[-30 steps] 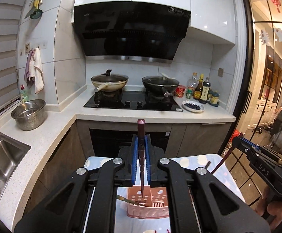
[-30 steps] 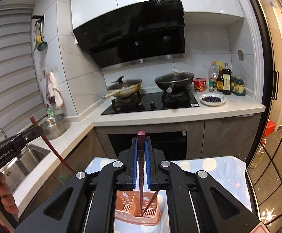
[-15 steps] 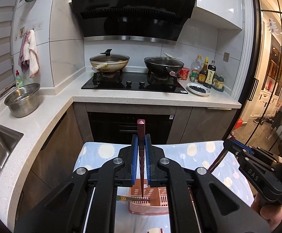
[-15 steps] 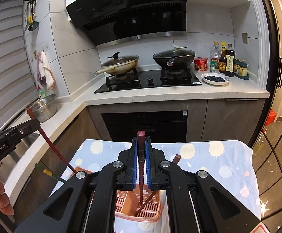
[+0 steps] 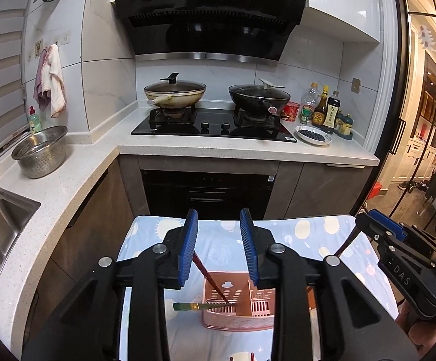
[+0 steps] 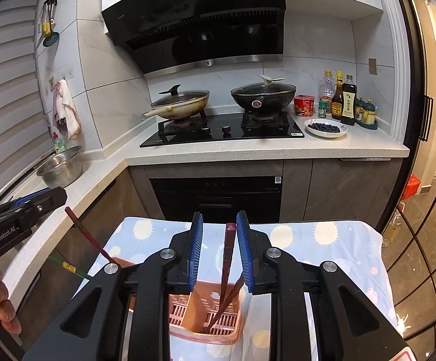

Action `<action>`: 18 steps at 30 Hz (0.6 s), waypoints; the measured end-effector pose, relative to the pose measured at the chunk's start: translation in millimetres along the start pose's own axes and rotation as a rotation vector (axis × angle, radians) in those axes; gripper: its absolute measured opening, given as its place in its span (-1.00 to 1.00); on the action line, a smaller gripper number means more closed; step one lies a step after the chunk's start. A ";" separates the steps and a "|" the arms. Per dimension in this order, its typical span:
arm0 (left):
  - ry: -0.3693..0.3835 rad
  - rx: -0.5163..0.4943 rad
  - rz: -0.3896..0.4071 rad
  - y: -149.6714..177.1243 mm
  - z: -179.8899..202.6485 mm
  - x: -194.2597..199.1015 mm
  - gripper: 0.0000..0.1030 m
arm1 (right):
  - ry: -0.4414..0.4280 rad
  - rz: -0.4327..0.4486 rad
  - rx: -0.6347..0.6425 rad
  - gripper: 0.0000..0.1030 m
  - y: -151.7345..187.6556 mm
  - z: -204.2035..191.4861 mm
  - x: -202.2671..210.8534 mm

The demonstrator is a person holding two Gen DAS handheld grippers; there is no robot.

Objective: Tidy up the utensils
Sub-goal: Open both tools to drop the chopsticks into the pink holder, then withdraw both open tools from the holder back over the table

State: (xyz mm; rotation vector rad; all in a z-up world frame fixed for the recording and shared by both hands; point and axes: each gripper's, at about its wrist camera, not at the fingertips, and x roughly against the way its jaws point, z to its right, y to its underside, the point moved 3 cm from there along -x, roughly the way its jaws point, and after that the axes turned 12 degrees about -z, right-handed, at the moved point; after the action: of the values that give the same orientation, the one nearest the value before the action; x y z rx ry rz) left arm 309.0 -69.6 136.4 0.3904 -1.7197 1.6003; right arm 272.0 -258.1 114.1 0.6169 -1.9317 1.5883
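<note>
Left wrist view: both grippers, left (image 5: 219, 248) and right (image 6: 219, 251), have their fingers spread, grasping nothing. Dark red chopsticks (image 6: 227, 263) stand tilted inside the pink basket (image 6: 233, 335) on the tabletop (image 6: 338, 240). They look light, stiff and slippery, best pinched near the upper end.
</note>
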 end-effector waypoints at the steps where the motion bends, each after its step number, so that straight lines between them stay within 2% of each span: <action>1: -0.003 -0.003 0.002 0.7 0.9 1.0 -0.46 | -0.002 0.001 0.000 -0.55 0.7 0.1 1.4; 11: -0.005 -0.025 0.015 10.4 6.8 17.3 -0.46 | -0.022 0.011 0.013 -0.54 16.1 -4.1 23.7; 18: 0.006 -0.041 0.019 28.2 12.7 32.4 -0.46 | -0.037 0.001 0.022 -0.54 42.0 -10.6 38.1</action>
State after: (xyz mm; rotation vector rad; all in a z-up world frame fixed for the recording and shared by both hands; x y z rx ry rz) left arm 264.3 -68.4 139.0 0.3499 -1.7537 1.5748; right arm 217.4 -239.5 110.9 0.6587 -1.9437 1.6111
